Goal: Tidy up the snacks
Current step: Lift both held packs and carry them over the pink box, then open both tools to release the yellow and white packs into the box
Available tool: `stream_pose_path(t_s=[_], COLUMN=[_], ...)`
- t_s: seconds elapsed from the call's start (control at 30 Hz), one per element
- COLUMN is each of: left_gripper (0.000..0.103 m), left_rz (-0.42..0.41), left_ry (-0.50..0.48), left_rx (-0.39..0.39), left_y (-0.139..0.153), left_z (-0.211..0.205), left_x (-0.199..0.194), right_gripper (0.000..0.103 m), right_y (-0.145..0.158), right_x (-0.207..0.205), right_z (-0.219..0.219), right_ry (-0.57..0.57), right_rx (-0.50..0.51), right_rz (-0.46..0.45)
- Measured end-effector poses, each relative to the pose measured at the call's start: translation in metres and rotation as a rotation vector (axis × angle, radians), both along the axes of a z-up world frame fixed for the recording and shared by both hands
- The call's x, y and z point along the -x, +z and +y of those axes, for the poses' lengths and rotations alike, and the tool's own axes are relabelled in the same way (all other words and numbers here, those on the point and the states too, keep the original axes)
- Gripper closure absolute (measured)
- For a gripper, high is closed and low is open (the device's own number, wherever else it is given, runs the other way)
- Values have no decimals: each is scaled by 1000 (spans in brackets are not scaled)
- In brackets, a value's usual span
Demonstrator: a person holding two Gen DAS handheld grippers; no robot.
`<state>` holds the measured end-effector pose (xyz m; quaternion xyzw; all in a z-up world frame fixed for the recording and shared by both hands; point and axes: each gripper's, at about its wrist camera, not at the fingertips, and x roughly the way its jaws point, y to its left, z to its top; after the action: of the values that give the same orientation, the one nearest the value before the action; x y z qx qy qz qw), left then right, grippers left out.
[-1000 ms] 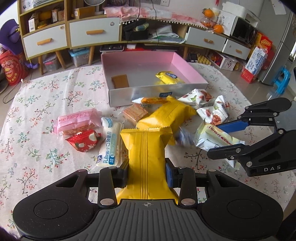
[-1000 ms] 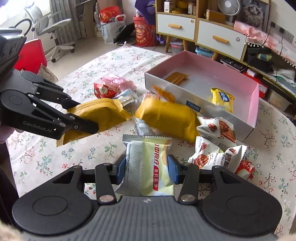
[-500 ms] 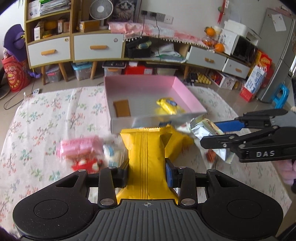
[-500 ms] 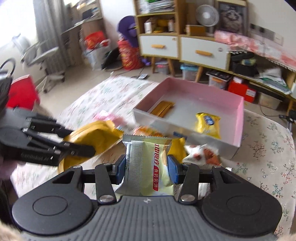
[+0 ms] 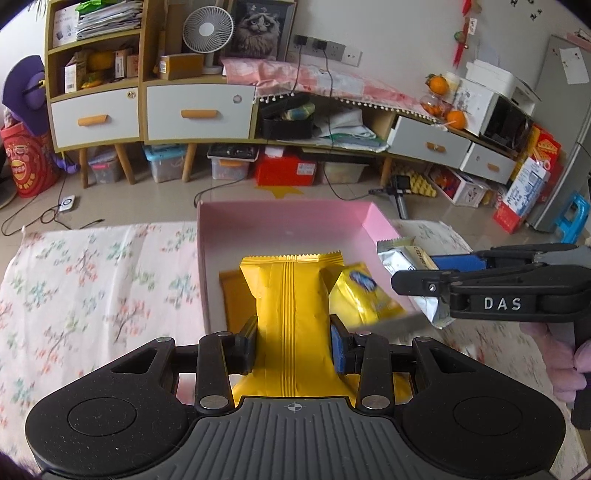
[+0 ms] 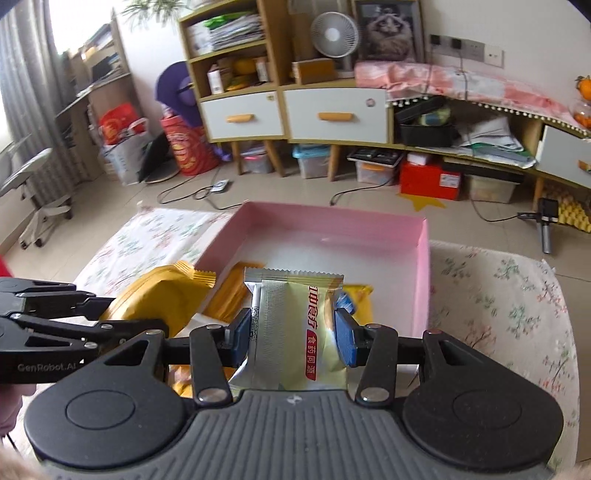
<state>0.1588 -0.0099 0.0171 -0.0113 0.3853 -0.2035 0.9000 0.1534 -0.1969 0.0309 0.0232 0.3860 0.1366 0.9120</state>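
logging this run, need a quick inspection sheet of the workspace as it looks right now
surface: table under a floral cloth, blurred in both views
job's things: pink box open, holding a flat orange packet and a small yellow packet; yellow bag and silver-green packet are both held over the box
clutter: nothing seen on the visible cloth
grippers: left gripper shut on the yellow bag; right gripper shut on the silver-green packet
cables: loose cords on the floor beyond the table
surroundings: drawer cabinets, fan, storage bins underneath, office chair
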Motion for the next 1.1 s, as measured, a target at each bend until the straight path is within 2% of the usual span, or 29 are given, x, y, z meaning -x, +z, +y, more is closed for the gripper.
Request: stream_pose_path(t_s=[0.2,0.43,0.73,0.83,0.9,0.97,1.1], left_gripper=[68,68,67,62,53,46,39], left_rz=[-4,-16,-21,-26,-26,-33,-34], left_ry=[16,26,49,52,43,37,44], left_rx=[-2,-29,-61,-60,-50,-51,-54], left_y=[-13,-34,-50,-50,-48,-46,-41], left_z=[-18,-36,-44,-46,-46,-46,-46], left_x=[-38,-66,-81,-83,-81,-79,-74], right_gripper=[60,59,59,56,47,44,37], right_y=[-12,-29,-39,-36,-34,-31,-28], right_x=[-29,-51,-60,-57,-56,-55,-52], right_z=[-8,-21,-21,-20,-22,-23,-26], right_ry=[-51,-116,-123,-122,-125,-129,-136], right_rx=[34,23,15,10,2,-1,3], right_rz=[16,25,26,11,2,-2,-1])
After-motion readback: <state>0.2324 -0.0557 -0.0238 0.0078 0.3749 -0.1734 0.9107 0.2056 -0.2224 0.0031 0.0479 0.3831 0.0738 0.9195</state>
